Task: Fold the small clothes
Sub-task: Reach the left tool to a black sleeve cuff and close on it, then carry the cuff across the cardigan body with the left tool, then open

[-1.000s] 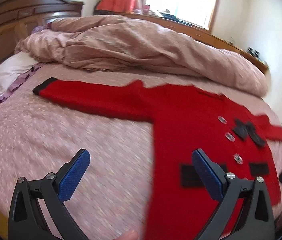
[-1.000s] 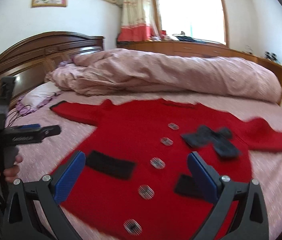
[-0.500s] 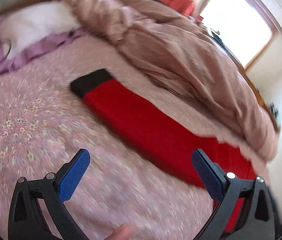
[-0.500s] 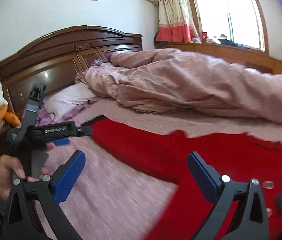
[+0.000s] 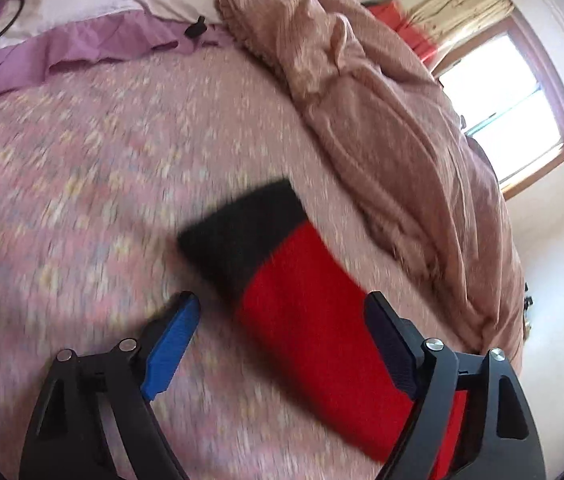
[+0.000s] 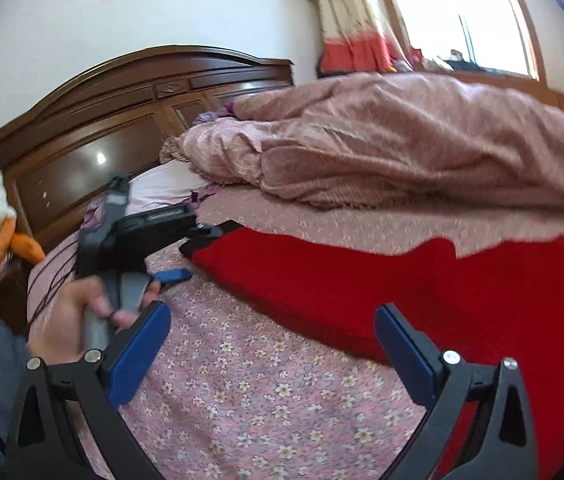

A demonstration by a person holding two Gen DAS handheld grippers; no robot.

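Left wrist view: left gripper point(image 5: 277, 344) over the black cuff point(image 5: 241, 232) of the red sweater point(image 6: 422, 292) spread flat on the bed point(image 6: 261, 392); jaws just narrowing, nothing pinched. Right gripper point(image 6: 271, 352) gaping, empty. Best to nip cuff edge squarely.

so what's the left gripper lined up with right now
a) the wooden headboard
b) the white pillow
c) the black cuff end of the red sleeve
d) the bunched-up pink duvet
c: the left gripper is open right at the sleeve, whose black cuff lies on the sheet just ahead of its fingers; nothing is gripped.
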